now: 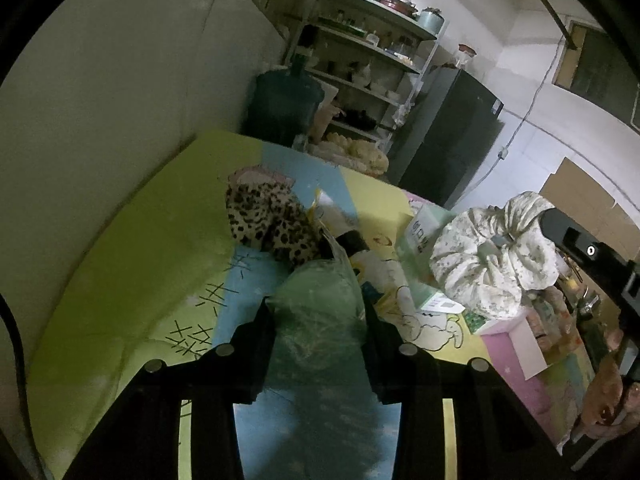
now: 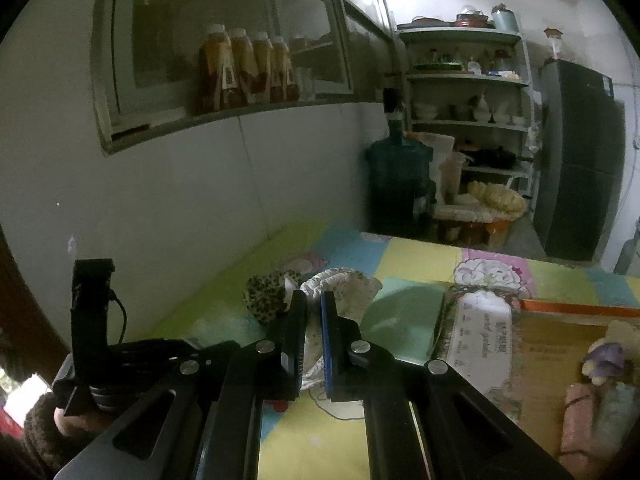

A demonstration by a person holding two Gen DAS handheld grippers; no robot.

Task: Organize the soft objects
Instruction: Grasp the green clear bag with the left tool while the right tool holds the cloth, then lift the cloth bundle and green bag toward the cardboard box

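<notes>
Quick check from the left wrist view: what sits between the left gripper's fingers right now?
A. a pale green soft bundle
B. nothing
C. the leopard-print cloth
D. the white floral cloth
A: the pale green bundle fills the gap between the left gripper fingers, while the leopard-print cloth lies beyond.

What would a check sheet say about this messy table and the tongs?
Surface: pastel patchwork mat covers the table.
Job's things: green cloth; white floral cloth; leopard-print cloth.
Clutter: mint box, cardboard box holding soft toys.
Grippers: left tongs shut on the green cloth; right tongs shut on the white floral cloth.
Cables: wire on the far wall.
Surroundings: water jug, shelf rack, fridge.
</notes>
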